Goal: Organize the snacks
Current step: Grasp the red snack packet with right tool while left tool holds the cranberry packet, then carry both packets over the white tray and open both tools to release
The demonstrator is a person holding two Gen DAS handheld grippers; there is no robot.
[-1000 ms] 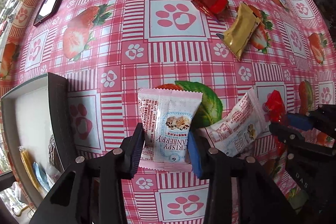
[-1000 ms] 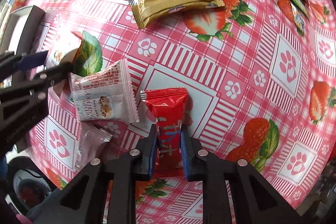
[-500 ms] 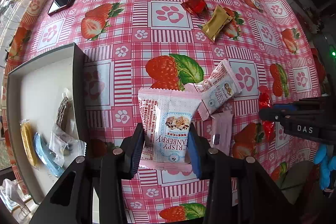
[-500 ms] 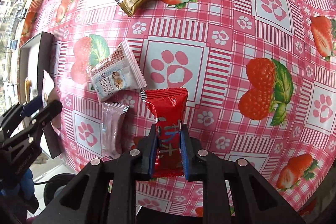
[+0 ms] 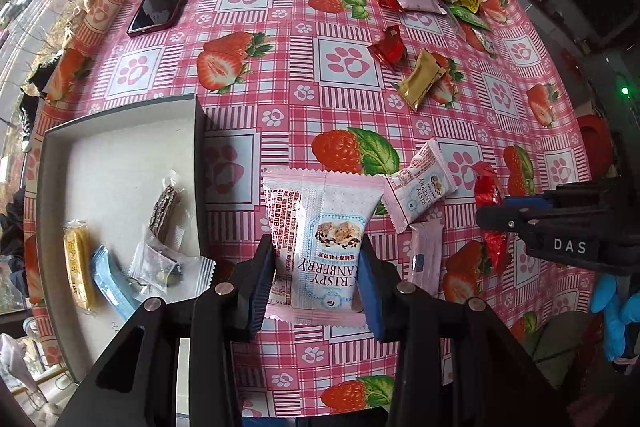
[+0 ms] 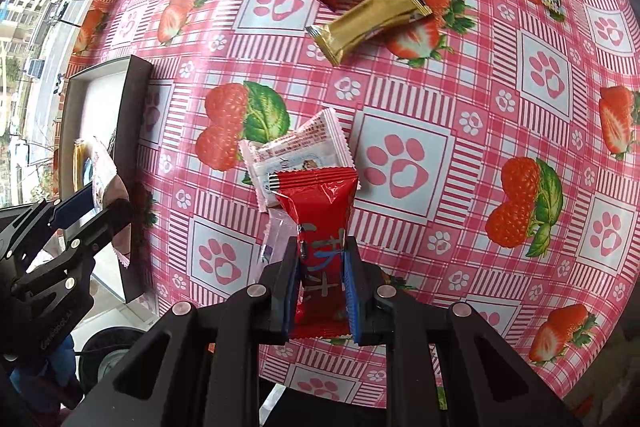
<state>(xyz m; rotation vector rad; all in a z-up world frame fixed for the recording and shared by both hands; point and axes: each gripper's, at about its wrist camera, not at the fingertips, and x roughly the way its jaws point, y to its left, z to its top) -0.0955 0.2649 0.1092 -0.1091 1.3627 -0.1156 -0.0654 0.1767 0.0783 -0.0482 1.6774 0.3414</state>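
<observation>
So we're mid-carry: left gripper (image 5: 316, 279) is clamped on a pink cranberry packet (image 5: 320, 239), held above the worktop (image 5: 280, 67) just right of the tray (image 5: 120, 155). Right gripper (image 6: 322, 291) is pinching a red candy (image 6: 320, 223). Next up, I'd guess both swing over the tray and drop. Only the left view shows the tray's snacks properly.

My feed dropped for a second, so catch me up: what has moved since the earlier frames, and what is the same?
Both grippers have lifted their packets off the tablecloth. The left gripper has carried the cranberry packet toward the box. The right gripper has raised the red packet.

Unchanged: both jaws stay shut on their packets; nothing released. The second cranberry packet and gold bar stay put.
</observation>
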